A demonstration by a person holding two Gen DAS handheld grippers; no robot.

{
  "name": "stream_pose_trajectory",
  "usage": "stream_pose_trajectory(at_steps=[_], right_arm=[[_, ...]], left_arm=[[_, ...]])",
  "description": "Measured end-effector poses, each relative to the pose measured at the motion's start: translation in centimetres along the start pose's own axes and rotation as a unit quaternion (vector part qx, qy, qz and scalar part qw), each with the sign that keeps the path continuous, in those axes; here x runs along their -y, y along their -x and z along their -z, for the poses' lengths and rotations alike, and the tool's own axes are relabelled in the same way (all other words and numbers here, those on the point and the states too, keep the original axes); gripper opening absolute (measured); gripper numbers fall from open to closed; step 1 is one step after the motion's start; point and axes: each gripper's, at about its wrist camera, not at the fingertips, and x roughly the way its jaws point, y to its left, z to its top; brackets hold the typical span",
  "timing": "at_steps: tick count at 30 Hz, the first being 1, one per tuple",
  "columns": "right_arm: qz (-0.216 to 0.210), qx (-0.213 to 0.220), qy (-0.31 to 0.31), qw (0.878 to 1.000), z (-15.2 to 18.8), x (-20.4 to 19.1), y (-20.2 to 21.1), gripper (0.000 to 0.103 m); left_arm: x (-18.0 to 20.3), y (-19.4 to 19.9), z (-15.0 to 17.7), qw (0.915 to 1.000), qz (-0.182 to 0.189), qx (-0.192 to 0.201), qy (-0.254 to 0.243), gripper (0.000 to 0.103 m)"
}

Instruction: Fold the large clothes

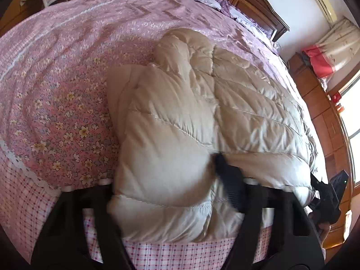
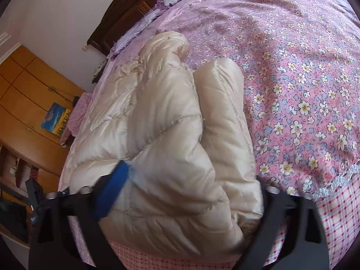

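A cream quilted down jacket (image 1: pixel 202 117) lies on the bed, partly folded, with a puffy fold toward me. My left gripper (image 1: pixel 171 184) is shut on the near fold of the jacket; the black right finger (image 1: pixel 227 180) presses into the fabric and the left finger is hidden under it. In the right wrist view the same jacket (image 2: pixel 168 123) fills the middle. My right gripper (image 2: pixel 180 193) is shut on its near fold; the blue-padded finger (image 2: pixel 112 186) shows at the left and the other finger is hidden by fabric.
The bed is covered by a pink floral quilt (image 1: pixel 67 117) with a checked sheet (image 1: pixel 22 202) at the near edge. A wooden headboard (image 1: pixel 258 6) and pillows are at the far end. Wooden cabinets (image 2: pixel 29 103) stand beside the bed.
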Motion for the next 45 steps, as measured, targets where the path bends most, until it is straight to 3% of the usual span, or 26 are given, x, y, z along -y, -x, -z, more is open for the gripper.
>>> stream_pose_trajectory(at_steps=[3, 6, 10, 27, 37, 40, 41, 42, 45], right_arm=[[-0.016, -0.001, -0.010, 1.000, -0.2, 0.1, 0.6, 0.049], [-0.048, -0.002, -0.030, 0.998, -0.2, 0.1, 1.9, 0.034], [-0.071, -0.008, -0.036, 0.997, 0.3, -0.3, 3.6, 0.030], [-0.073, -0.032, -0.005, 0.997, 7.5, 0.2, 11.5, 0.030], [-0.062, -0.037, -0.023, 0.997, 10.0, 1.7, 12.2, 0.032], [-0.042, -0.035, -0.024, 0.998, 10.2, 1.9, 12.1, 0.044], [-0.035, -0.033, -0.022, 0.999, 10.4, 1.9, 12.2, 0.051], [-0.024, -0.029, -0.020, 0.999, 10.5, 1.8, 12.3, 0.065], [-0.004, -0.014, -0.006, 1.000, 11.1, 1.6, 13.1, 0.074]], left_arm=[[0.1, 1.2, -0.2, 0.9999, 0.012, 0.003, 0.005, 0.027], [-0.2, 2.6, -0.1, 0.9994, 0.029, 0.008, 0.017, 0.022], [0.0, 4.4, 1.1, 0.9997, 0.018, -0.002, 0.018, 0.021], [-0.6, 11.7, 9.8, 0.9994, 0.008, -0.032, -0.010, 0.022], [-1.2, 11.8, 12.0, 0.9990, 0.002, -0.037, -0.024, 0.027], [-1.5, 11.7, 12.0, 0.9991, -0.003, -0.037, -0.020, 0.035], [-1.5, 11.7, 12.0, 0.9992, -0.005, -0.035, -0.019, 0.039], [-1.4, 11.7, 12.2, 0.9992, -0.008, -0.035, -0.018, 0.043], [-1.8, 11.9, 12.1, 0.9992, -0.009, -0.036, -0.012, 0.051]])
